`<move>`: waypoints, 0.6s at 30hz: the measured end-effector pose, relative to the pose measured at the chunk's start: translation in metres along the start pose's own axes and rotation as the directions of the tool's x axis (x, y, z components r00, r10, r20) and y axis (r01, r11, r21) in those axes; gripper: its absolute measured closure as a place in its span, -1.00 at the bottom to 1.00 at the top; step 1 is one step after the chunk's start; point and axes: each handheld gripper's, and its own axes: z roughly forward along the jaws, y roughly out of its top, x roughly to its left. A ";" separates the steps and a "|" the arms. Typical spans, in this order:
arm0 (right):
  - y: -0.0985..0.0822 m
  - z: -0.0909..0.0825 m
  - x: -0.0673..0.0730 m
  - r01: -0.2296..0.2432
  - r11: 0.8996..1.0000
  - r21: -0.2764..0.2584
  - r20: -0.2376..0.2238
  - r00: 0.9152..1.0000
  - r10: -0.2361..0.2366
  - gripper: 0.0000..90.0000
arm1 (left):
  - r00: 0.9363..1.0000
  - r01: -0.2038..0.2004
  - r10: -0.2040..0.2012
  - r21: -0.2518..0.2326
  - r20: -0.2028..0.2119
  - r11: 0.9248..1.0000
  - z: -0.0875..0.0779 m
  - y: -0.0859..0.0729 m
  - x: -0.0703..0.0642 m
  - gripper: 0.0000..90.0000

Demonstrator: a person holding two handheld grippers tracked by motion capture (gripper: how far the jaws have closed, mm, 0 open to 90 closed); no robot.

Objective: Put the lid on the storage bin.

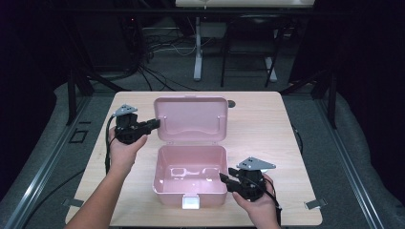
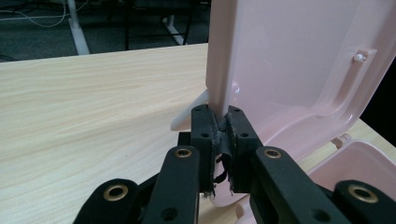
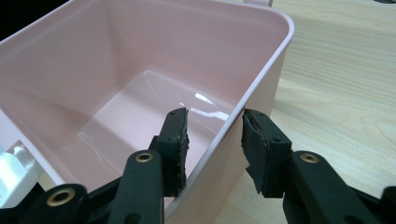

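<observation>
A pink box (image 1: 190, 177) of smooth, glossy plastic with rounded corners stands open near the front middle of the pale wood-grain worktop (image 1: 258, 124). Its lid (image 1: 191, 119) is raised behind the tub, and a white latch (image 1: 191, 202) sits on the front wall. The tub's inside is bare and shiny, with moulded shapes in its floor.

The left hand-held gripper (image 1: 154, 124) is clamped on the lid's thin left edge: in the left gripper view its worn, frayed black pads (image 2: 212, 135) press both faces of that rim (the lid stands nearly upright there).

The right hand-held gripper (image 1: 224, 179) straddles the tub's right wall near its front corner; one pad (image 3: 176, 144) is inside and one outside, standing apart from the thin rim with a gap on each side.

Bare worktop lies open to the left and right of the box, and its rounded far edge is well apart from the lid.
</observation>
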 end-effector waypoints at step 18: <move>0.000 0.000 0.000 0.000 1.000 0.002 0.000 1.000 0.000 0.35 | 0.999 0.034 -0.034 0.031 -0.003 0.999 0.006 0.004 0.004 0.87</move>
